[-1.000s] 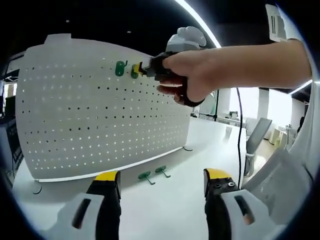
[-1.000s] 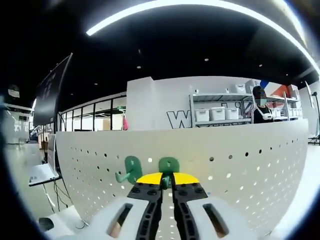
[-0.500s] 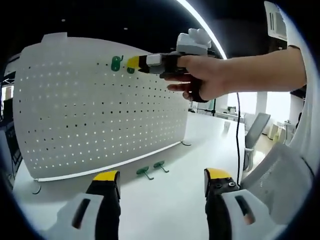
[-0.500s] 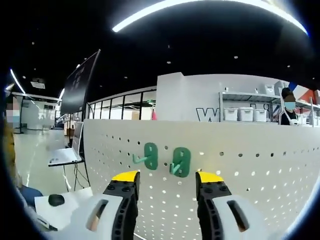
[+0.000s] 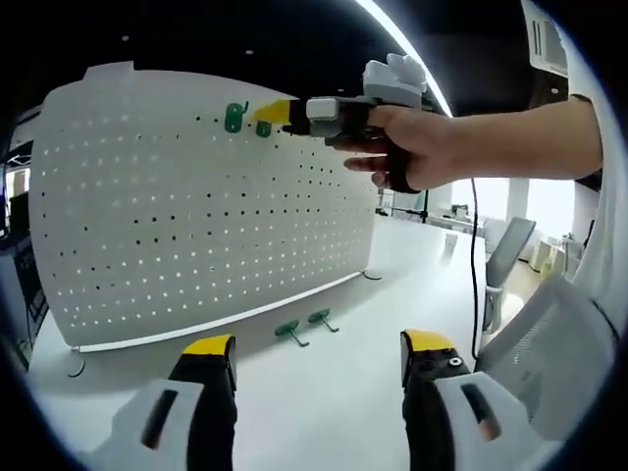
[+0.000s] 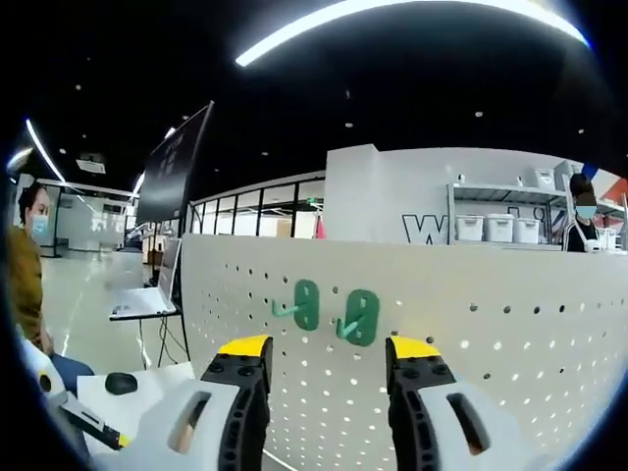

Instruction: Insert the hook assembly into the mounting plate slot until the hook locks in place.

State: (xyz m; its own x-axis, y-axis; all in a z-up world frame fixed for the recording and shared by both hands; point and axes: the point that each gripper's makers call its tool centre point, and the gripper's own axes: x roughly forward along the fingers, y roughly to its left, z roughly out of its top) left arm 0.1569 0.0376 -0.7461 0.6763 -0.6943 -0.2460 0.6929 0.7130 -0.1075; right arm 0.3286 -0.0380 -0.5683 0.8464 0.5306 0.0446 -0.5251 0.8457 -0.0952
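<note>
A white pegboard mounting plate stands upright on the table. Two green hooks hang side by side near its top edge; in the left gripper view they are the green hooks. My right gripper is open, its jaws a little way back from the plate and level with the hooks, nothing between them. From the left gripper view I see the right gripper held in a hand, its yellow tips by the second hook. My left gripper is open low over the table. Two more green hooks lie on the table.
The white table extends in front of the plate. A person's arm reaches in from the right. Behind the plate are shelves with bins, a laptop on a stand and a seated person at the left.
One second ago my right gripper was shut on the second green hook at the plate. It has opened and drawn back slightly, leaving the hook hanging on the plate.
</note>
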